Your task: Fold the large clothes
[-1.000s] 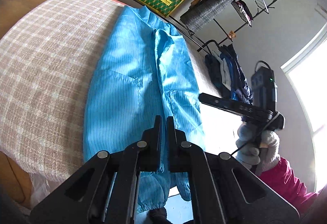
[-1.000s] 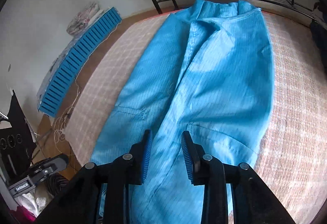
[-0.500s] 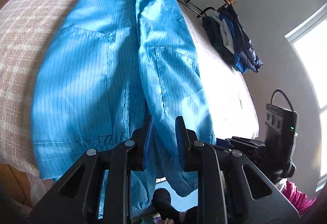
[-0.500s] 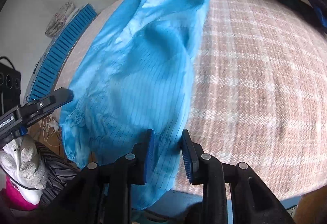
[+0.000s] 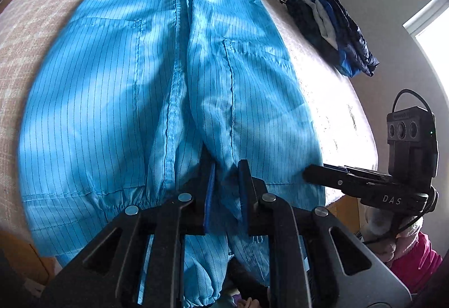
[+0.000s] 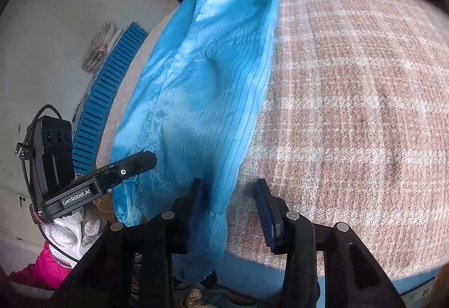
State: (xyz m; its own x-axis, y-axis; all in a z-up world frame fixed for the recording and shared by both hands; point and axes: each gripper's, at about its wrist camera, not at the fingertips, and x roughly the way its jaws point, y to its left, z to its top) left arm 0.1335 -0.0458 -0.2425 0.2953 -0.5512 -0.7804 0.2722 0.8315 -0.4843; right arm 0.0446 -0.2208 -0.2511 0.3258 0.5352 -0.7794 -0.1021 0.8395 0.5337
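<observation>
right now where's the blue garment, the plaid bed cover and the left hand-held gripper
blue garment (image 5: 118, 100): left wrist view, left front panel
plaid bed cover (image 6: 350, 100): right wrist view, bare top
left hand-held gripper (image 5: 226, 178): left wrist view, between fingertips

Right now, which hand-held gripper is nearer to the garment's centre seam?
Left. The left hand-held gripper is beside the centre seam; the right hand-held gripper straddles the side edge of the garment.

Your left hand-held gripper is matte black plastic with silver screw heads and blue ribbed pads. Your right hand-held gripper matches it, with the same blue pads. Each carries a black three-lens camera box with a looped cable; one body reads "GenRobot.AI". You wear white knit gloves and pink sleeves.
</observation>
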